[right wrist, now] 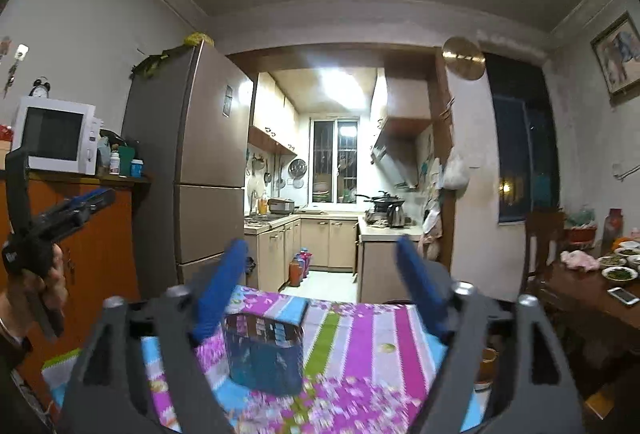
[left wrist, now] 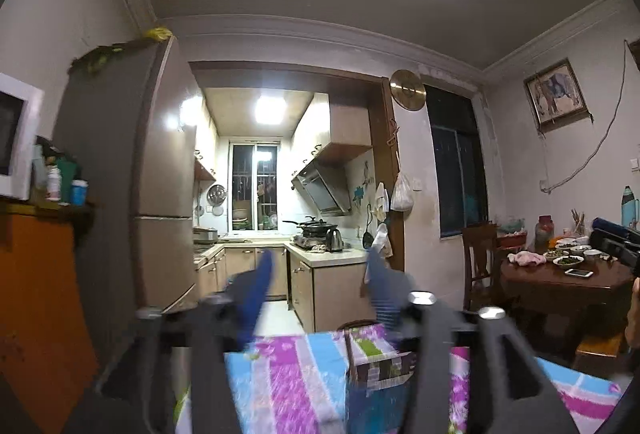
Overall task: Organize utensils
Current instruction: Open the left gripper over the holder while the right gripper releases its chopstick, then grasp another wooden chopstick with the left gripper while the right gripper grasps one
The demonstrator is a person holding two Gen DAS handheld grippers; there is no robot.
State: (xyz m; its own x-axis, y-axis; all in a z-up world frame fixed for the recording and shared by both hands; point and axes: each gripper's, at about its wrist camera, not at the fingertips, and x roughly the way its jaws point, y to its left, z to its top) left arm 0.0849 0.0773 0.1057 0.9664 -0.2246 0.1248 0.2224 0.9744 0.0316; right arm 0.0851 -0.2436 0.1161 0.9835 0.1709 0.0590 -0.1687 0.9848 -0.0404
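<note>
A small open-topped box [right wrist: 264, 350] with a dark blue printed side stands on a table covered with a striped purple, blue and green cloth [right wrist: 360, 346]. It also shows in the left wrist view [left wrist: 378, 360]. My right gripper [right wrist: 320, 246] is open and empty, raised above the table with the box below its left finger. My left gripper [left wrist: 320, 258] is open and empty, raised and pointing toward the kitchen. It also shows at the left of the right wrist view [right wrist: 86, 200], held in a hand. No utensils are visible.
A fridge [right wrist: 192, 162] and an orange cabinet [right wrist: 92, 234] with a microwave [right wrist: 56, 134] stand to the left. A dining table [right wrist: 592, 298] with dishes, a phone and a chair stands to the right. The kitchen doorway lies ahead.
</note>
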